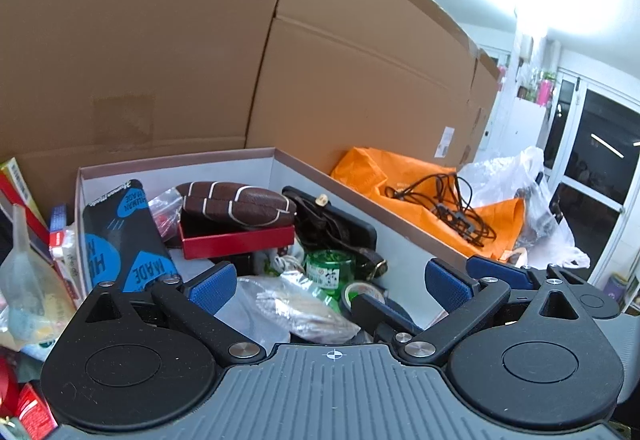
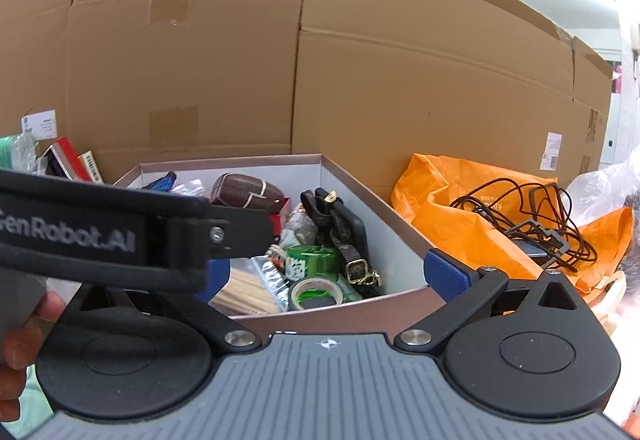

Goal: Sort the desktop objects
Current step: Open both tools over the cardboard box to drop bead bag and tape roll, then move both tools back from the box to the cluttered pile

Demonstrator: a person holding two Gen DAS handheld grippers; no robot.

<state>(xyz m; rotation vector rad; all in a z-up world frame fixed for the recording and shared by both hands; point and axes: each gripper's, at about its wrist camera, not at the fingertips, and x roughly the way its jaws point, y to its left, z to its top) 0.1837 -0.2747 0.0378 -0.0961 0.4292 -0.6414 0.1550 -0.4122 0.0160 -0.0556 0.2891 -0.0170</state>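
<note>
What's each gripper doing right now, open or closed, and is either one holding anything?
Left gripper: open wide, holding nothing.
Right gripper: open wide, holding nothing.

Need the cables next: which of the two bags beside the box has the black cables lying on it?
The orange bag, directly right of the box; the clear plastic bag lies beyond it.

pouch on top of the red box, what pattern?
Dark brown with thin cream stripes. The pouch shows best in the left wrist view.

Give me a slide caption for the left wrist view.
Open left tool above a cluttered box, orange bag with cables beside it.
</note>
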